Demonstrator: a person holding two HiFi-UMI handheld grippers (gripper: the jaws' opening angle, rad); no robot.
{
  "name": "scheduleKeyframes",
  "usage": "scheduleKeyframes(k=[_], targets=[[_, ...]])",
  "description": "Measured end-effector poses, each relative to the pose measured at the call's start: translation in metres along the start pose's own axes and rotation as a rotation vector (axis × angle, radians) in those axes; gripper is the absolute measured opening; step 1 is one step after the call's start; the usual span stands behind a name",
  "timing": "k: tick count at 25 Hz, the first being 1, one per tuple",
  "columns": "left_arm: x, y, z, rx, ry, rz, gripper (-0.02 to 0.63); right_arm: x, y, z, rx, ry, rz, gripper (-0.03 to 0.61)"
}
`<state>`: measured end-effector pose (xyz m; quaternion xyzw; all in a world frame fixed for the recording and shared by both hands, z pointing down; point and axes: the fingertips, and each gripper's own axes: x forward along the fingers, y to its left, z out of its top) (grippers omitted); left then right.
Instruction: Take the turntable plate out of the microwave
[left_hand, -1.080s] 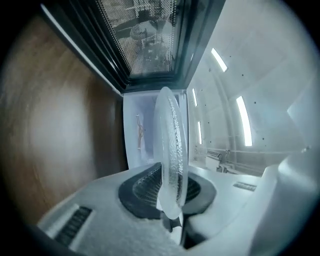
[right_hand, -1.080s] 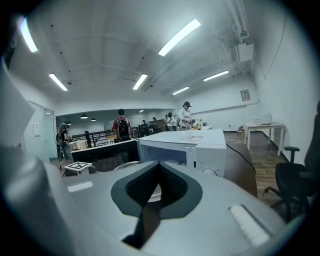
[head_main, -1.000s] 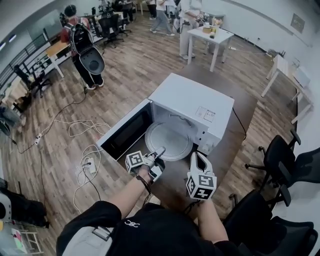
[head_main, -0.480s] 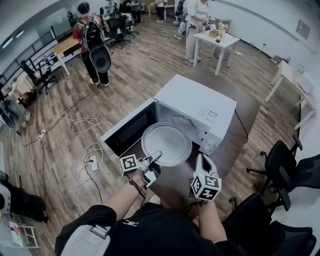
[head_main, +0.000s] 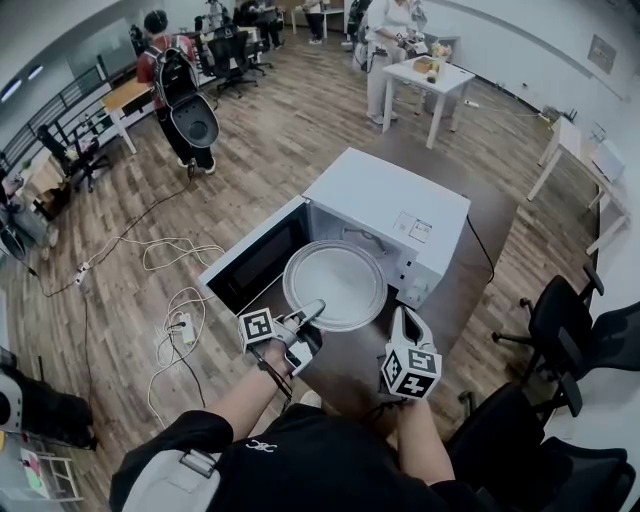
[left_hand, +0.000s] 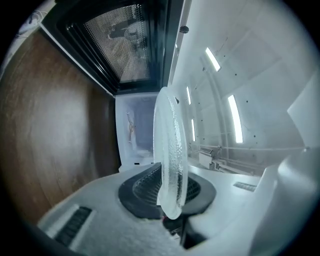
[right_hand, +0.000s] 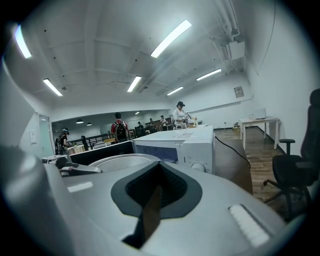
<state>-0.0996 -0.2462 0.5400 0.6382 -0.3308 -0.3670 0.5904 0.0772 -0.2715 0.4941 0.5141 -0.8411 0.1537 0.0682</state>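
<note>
The round glass turntable plate (head_main: 335, 286) hangs at the mouth of the white microwave (head_main: 390, 212), whose door (head_main: 255, 262) is swung open to the left. My left gripper (head_main: 312, 312) is shut on the plate's near rim. In the left gripper view the plate (left_hand: 170, 150) stands edge-on between the dark pads (left_hand: 142, 187), with the microwave's cavity (left_hand: 240, 115) behind it. My right gripper (head_main: 401, 318) hovers to the right of the plate, in front of the control panel, shut and holding nothing. In the right gripper view the plate's rim (right_hand: 120, 161) shows to the left of the microwave's front (right_hand: 175, 145).
The microwave stands on a brown table (head_main: 470, 290). Cables and a power strip (head_main: 183, 328) lie on the wooden floor at the left. Office chairs (head_main: 565, 330) stand to the right. Several people and a white table (head_main: 435, 80) are at the far end of the room.
The left gripper has risen with the plate's rim and drawn the plate outward from the cavity, towards me. The right gripper has stayed where it was.
</note>
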Motion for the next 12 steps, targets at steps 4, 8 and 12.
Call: scheduleKeyframes(k=[4,8,12], targets=[[0.0025,-0.0007,-0.0019,0.001,0.013,-0.007,0.037,-0.0006,-0.0009,0.0012,-0.009,-0.001,-0.005,0.006],[0.0006,0.0026,-0.0023,0.014,0.023,0.009,0.037,-0.0015,-0.0006,0.0003,-0.015,0.001,-0.009,0.006],[-0.001,0.0,-0.0037,0.017,0.028,0.007,0.035,-0.0029,0.0016,0.0003,-0.019,0.003,-0.01,0.006]])
